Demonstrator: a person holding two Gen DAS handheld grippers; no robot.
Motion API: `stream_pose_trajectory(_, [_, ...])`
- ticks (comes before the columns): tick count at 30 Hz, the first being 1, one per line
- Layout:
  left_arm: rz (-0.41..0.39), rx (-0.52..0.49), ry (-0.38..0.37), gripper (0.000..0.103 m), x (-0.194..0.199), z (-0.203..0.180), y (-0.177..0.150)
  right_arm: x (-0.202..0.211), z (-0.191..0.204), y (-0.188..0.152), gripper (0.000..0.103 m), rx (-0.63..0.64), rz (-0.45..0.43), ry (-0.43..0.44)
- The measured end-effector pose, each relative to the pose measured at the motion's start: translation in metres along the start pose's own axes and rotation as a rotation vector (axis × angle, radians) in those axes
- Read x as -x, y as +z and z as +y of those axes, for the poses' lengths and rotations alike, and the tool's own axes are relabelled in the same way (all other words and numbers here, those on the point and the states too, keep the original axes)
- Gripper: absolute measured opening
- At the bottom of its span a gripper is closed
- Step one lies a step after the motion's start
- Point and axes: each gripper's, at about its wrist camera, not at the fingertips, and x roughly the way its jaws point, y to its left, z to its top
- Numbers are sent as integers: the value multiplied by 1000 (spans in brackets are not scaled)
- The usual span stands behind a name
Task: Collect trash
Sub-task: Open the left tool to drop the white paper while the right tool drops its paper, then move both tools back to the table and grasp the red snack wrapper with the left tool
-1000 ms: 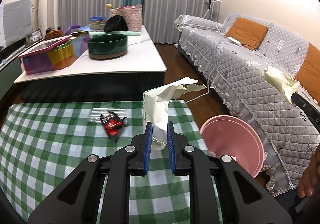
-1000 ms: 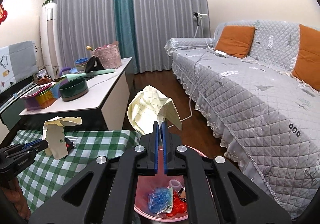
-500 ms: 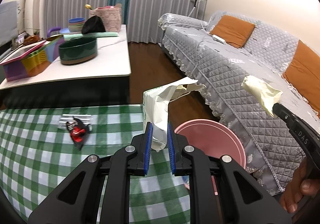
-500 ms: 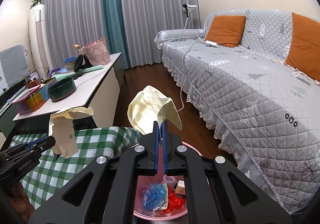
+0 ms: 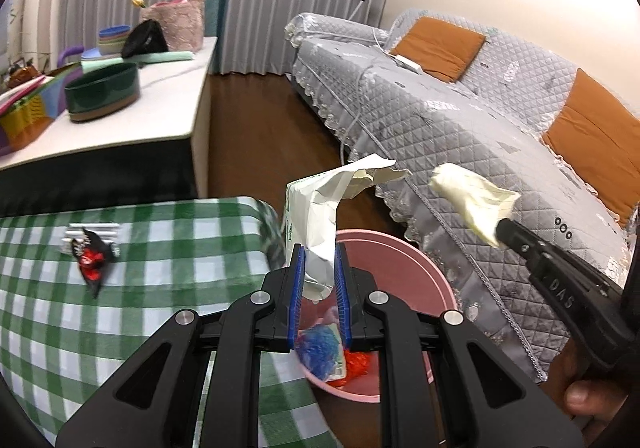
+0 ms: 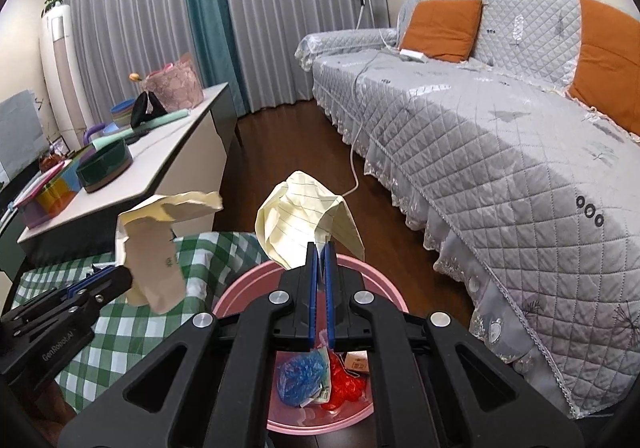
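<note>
My left gripper (image 5: 318, 252) is shut on a torn white paper packet (image 5: 316, 216) and holds it over the near rim of the pink bin (image 5: 404, 260). My right gripper (image 6: 321, 248) is shut on a crumpled sheet of yellow lined paper (image 6: 298, 216), also above the pink bin (image 6: 360, 272). The bin holds blue, red and white trash (image 6: 304, 376). Each gripper shows in the other's view, the right gripper (image 5: 500, 232) and the left gripper (image 6: 120, 276), each with its paper. A red and black wrapper (image 5: 92, 260) lies on the green checked tablecloth (image 5: 160, 288).
A grey quilted sofa (image 5: 460, 120) with orange cushions stands right of the bin. A white coffee table (image 5: 132, 116) behind carries a dark green bowl (image 5: 104, 96), boxes and bags. Dark wood floor (image 5: 260, 120) runs between them. A white strip packet (image 5: 94, 230) lies by the wrapper.
Both grippers moved right, off the checked table and over the pink bin, each still holding its paper. The bin's contents came into the left wrist view.
</note>
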Motion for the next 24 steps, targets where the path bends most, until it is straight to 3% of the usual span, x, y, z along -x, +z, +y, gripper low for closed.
stream_pose_trajectory(14, [63,-1,-48,15,-37,-14,-6,-17,-1,-7,4,22,46,-24])
stream_pose_trajectory(17, [86,0,-60,15,-44,-14,-6,-21,0,-9,9,25,62,-31])
stream_pose_trajectory(19, [98,8,-63,19,-47,-13,-6,-26,-1,-10,27,23,76,-47])
stream_pose_trajectory(20, [99,12,-61,22,-48,-12,-6,-27,-2,-11,41,19,79,-56])
stream_pose_trajectory(24, [95,23,-49,23,-44,-4,-9,-30,-4,-11,45,-1,88,-55])
